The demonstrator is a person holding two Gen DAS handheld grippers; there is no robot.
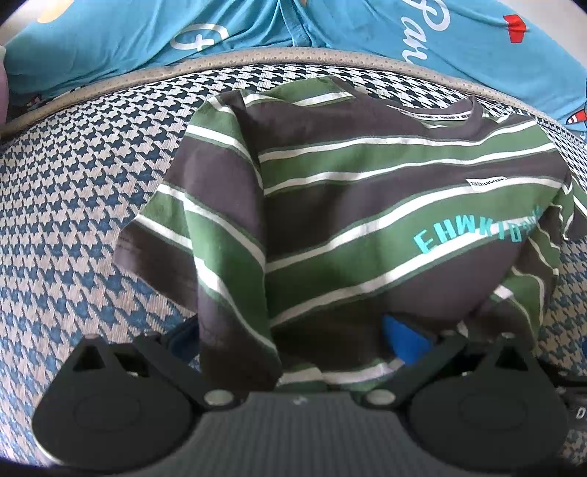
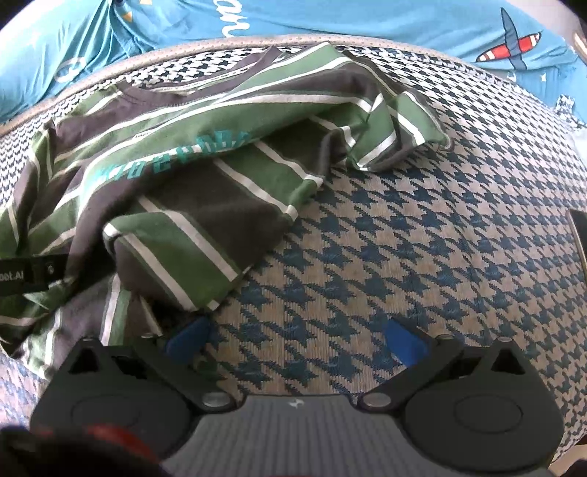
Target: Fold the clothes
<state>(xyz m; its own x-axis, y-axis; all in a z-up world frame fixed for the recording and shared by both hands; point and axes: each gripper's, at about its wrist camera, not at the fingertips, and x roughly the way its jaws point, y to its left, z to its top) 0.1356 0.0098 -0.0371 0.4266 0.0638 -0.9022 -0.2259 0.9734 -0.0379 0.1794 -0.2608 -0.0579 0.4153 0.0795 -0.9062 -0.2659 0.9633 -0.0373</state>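
1. Left wrist view: left gripper (image 1: 293, 345), blue fingertips (image 1: 405, 339) spread wide, with the hem of the shirt (image 1: 367, 220) draped down between them. One tip shows to the right of the cloth; the other is mostly hidden behind a fold. Whether cloth is pinched cannot be told; the jaws stand apart.
2. Same view: shirt, striped green, grey and white, with teal lettering (image 1: 473, 233) and a small white label (image 1: 486, 182). One sleeve is folded in over the body on the left; the collar points toward the far edge.
3. Same view: cloth (image 1: 73, 183), blue and beige houndstooth, carries the shirt. A beige piped rim (image 1: 146, 75) bounds its far edge.
4. Same view: person (image 1: 367, 33) in a bright blue printed garment, just beyond the far edge.
5. Right wrist view: right gripper (image 2: 295, 339), blue fingertips (image 2: 403, 341) released and wide apart, with only bare houndstooth between them. The left tip lies just beside the shirt's nearest fold.
6. Same view: shirt (image 2: 205, 154) lies bunched over the far-left part of the cloth (image 2: 403, 238), one sleeve (image 2: 400, 128) trailing toward the far edge and a lower flap folded back over the body.
7. Same view: left gripper body (image 2: 33, 273), black, at the left edge against the shirt.
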